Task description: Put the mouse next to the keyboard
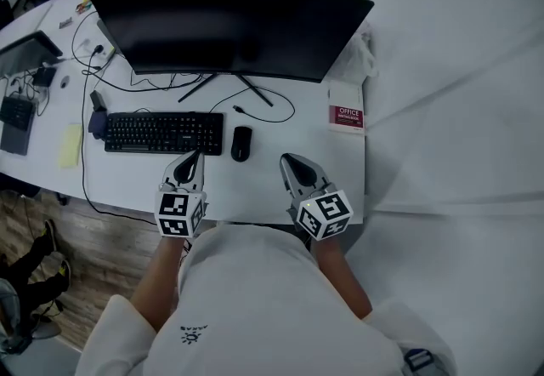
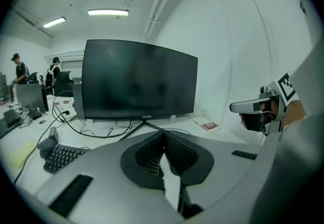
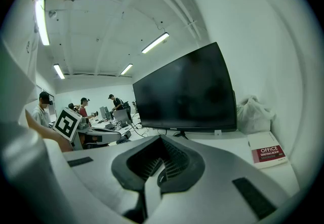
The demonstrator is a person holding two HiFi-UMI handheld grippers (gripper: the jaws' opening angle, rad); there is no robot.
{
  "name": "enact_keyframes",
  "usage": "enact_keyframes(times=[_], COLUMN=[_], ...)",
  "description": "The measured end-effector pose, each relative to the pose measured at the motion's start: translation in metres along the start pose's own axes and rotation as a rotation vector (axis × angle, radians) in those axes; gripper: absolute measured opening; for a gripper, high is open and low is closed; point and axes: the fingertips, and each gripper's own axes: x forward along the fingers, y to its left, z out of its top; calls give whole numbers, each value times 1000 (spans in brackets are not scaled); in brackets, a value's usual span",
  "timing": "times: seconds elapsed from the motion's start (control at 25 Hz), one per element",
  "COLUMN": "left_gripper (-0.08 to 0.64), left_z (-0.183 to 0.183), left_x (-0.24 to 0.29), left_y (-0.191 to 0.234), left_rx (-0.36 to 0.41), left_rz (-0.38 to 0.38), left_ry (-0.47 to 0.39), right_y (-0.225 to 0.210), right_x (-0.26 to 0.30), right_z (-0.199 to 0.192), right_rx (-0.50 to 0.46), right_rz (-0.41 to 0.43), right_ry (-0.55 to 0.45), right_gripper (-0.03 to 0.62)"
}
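Observation:
A black mouse (image 1: 241,143) lies on the white desk (image 1: 272,196) just right of the black keyboard (image 1: 164,132), a small gap between them. My left gripper (image 1: 196,155) hovers near the keyboard's front right corner, jaws shut and empty. My right gripper (image 1: 286,162) sits to the right of the mouse, also shut with nothing held. In the left gripper view the keyboard (image 2: 62,157) shows at the lower left and the right gripper (image 2: 253,107) at the far right. The mouse is hidden in both gripper views.
A large dark monitor (image 1: 229,25) stands behind the keyboard, with cables (image 1: 161,81) around its stand. A red-and-white book (image 1: 346,117) lies at the right rear and a yellow pad (image 1: 70,145) at the left. The desk's front edge runs just under the grippers.

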Motion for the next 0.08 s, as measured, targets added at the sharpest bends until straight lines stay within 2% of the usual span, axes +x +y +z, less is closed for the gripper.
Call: enact_keyframes(times=[0.08], left_gripper=[12], left_z=[-1], left_x=[1], left_y=[1], left_rx=[-8], left_rz=[4], left_ry=[-1], right_y=[0], right_x=[0], right_z=[-1], right_rx=[-2], right_rz=[-1], right_ry=[2], right_gripper=[17])
